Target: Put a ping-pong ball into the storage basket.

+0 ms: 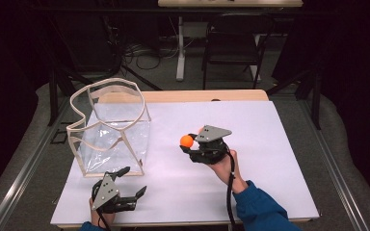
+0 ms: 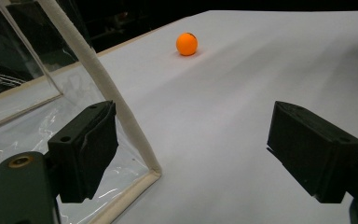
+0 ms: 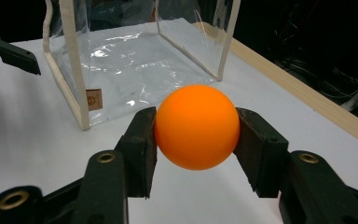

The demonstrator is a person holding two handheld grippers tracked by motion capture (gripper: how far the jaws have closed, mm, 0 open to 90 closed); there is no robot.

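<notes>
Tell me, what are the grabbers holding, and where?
The right gripper holds the orange ball, its jaws pressing opposite sides. The left gripper is open, holding nothing.

The sides of the orange ball point(image 3: 196, 127) are covered by the pads of the right gripper point(image 3: 196, 140). The top of the clear bag point(image 3: 135, 60), behind the ball, is cut off by the upper edge of the right gripper view, and the print on its small label cannot be read

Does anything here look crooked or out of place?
The clear bag looks askew: its rim is bent and wavy instead of square. Otherwise nothing stands out; the orange ball sits squarely in the right gripper.
</notes>
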